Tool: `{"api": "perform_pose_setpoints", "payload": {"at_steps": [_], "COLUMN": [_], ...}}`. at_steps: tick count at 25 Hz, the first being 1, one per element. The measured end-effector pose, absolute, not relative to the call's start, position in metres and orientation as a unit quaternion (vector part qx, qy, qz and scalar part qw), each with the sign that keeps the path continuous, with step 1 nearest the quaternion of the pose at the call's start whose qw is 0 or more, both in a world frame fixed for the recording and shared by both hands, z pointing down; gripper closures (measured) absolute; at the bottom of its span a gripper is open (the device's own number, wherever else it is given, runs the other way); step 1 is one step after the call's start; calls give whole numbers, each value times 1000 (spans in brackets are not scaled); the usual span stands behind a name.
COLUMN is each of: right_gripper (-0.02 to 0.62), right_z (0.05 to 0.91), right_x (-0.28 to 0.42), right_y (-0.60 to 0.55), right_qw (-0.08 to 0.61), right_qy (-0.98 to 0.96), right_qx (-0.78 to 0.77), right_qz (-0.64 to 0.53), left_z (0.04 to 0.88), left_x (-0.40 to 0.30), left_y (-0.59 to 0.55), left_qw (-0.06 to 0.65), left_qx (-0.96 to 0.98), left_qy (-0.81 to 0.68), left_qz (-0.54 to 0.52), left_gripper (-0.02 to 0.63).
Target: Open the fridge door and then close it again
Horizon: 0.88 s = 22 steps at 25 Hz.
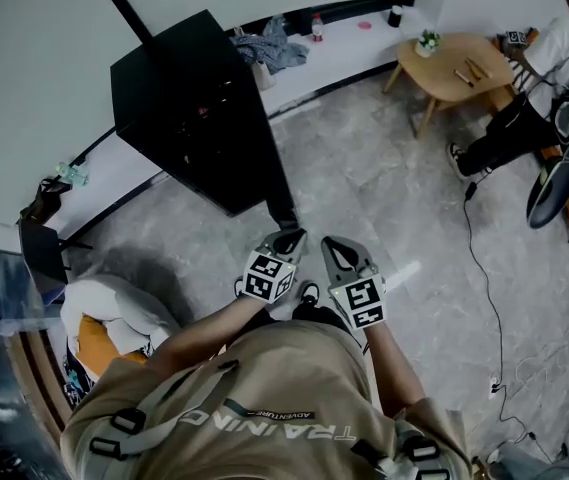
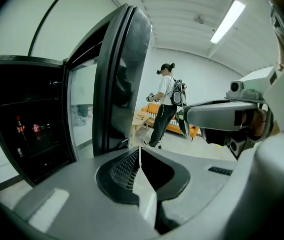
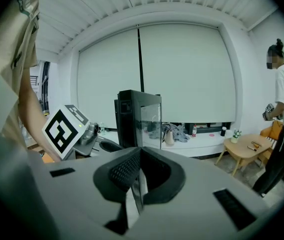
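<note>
The black fridge [image 1: 189, 103] stands ahead of me, its door [image 1: 282, 208] swung open toward me and seen edge-on from above. In the left gripper view the open door [image 2: 122, 79] rises just beyond the jaws, with the dark shelves [image 2: 27, 119] and a few drinks to its left. My left gripper [image 1: 289, 236] [image 2: 139, 151] is shut with nothing in it, close to the door's free edge but not holding it. My right gripper [image 1: 336, 248] [image 3: 141, 156] is shut and empty beside it, facing the fridge [image 3: 132, 119].
A person [image 1: 544, 78] stands at the far right by a round wooden table [image 1: 454, 68]. A cable [image 1: 484, 298] runs over the tiled floor on the right. Clothes lie on the white ledge [image 1: 269, 43] behind the fridge. A chair with cushions [image 1: 114, 308] is at my left.
</note>
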State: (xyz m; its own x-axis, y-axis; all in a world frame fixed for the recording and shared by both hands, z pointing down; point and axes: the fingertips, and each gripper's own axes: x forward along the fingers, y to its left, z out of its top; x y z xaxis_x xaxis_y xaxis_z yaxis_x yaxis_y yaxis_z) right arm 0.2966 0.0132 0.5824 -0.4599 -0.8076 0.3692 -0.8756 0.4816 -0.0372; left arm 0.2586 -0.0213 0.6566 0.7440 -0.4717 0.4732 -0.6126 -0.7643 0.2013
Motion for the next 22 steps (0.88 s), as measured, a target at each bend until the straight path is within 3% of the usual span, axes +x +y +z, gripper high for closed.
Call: {"api": "perform_pose_setpoints", "payload": {"at_steps": [22], "right_gripper": [591], "right_z": [586], "right_x": [373], "right_y": [25], "right_qw": [150], "right_qy": [-796], "right_qx": [574], "right_qz": [123], "left_z": [656], "left_x": [365], "left_y": [-35], "left_qw": [176], "left_qx": [942], "left_qy": [-207], "left_qz": [197], "left_gripper": [597]}}
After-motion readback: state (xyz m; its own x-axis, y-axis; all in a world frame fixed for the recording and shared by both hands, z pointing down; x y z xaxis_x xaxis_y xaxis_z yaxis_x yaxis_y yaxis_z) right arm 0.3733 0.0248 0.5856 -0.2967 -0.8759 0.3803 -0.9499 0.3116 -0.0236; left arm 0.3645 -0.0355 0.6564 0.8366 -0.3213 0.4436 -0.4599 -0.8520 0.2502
